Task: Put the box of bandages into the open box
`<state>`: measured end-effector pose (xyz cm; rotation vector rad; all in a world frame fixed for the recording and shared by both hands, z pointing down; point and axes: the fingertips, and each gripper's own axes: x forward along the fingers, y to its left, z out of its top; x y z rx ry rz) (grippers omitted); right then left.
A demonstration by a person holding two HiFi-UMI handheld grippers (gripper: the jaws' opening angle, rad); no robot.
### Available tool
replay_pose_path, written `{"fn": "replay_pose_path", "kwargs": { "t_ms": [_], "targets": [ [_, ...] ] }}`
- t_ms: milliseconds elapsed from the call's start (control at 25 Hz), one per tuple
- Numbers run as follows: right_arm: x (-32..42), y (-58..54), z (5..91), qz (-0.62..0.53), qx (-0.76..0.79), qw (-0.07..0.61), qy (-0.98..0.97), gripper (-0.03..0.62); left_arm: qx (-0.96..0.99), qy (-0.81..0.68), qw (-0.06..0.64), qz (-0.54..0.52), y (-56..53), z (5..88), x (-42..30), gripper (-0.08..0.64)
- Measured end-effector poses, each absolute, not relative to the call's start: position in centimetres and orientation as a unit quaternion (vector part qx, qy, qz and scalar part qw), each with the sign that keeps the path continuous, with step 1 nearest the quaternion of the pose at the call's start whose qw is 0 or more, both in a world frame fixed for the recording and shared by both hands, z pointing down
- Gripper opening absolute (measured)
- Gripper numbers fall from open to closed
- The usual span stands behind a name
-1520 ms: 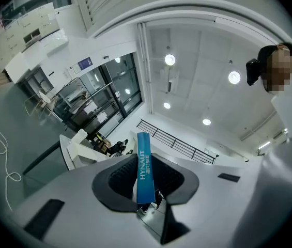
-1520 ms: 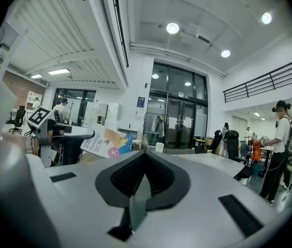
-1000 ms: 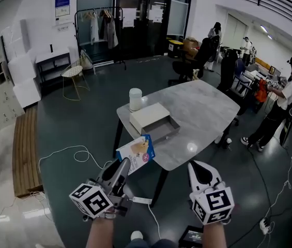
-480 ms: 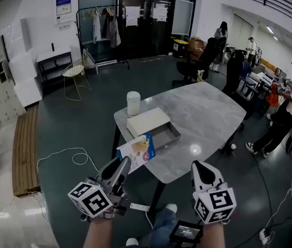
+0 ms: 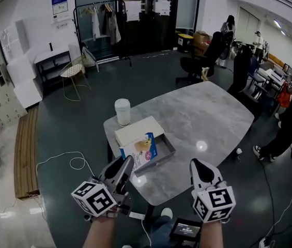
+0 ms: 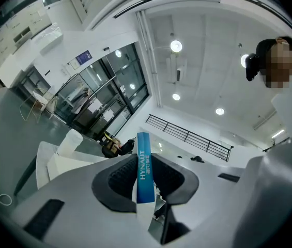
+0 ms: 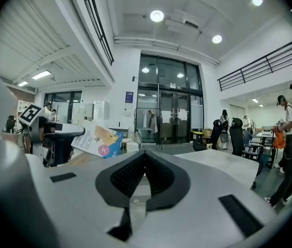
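Over the near left corner of the grey stone-patterned table [image 5: 208, 118], in the head view, the left gripper [image 5: 126, 164] holds the flat blue-and-white cardboard box of bandages [image 5: 140, 151] up in the air. It overlaps the near end of the shallow grey open box [image 5: 169, 150] with its cream lid, though whether it is above the box yet I cannot tell. A white cylindrical canister [image 5: 122, 111] stands just beyond, by the table's left edge, and the right gripper [image 5: 198, 167] hangs apart from everything. In the left gripper view the jaws are clamped on the box of bandages [image 6: 143, 169], seen edge-on as a narrow blue strip — the ribbed pads press its two broad faces. In the right gripper view the jaws are together with nothing between them, and the box of bandages [image 7: 96, 141] shows off to the left. It looks light and thin-walled: stiff enough edge-on, likely to dent under a hard squeeze, with glossy faces that may slip — so a moderate hold across the broad faces near one end seems right.
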<state>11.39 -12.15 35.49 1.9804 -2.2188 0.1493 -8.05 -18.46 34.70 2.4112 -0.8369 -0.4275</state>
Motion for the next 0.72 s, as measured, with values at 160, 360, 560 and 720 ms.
{"fn": "replay_pose_path", "kwargs": {
  "t_ms": [160, 360, 560, 720],
  "targets": [
    [14.3, -15.9, 35.3, 0.058, 0.656, 0.075, -0.749, 0.025, 0.896, -0.318, 0.275, -0.146, -21.3, 34.8, -5.1, 0.089],
    [17.8, -20.8, 36.0, 0.069, 0.638, 0.072, -0.763, 0.025, 0.890, -0.334, 0.275, -0.141, -24.7, 35.4, -1.6, 0.089],
    [20.3, -24.3, 36.7, 0.072, 0.612, 0.086, -0.783, 0.025, 0.872, -0.364, 0.292, -0.147, -27.4, 36.3, 1.0, 0.089],
    [22.3, -26.3, 37.2, 0.081, 0.600, 0.085, -0.791, 0.025, 0.866, -0.372, 0.302, -0.140, -28.6, 37.3, 3.2, 0.089]
  ]
}}
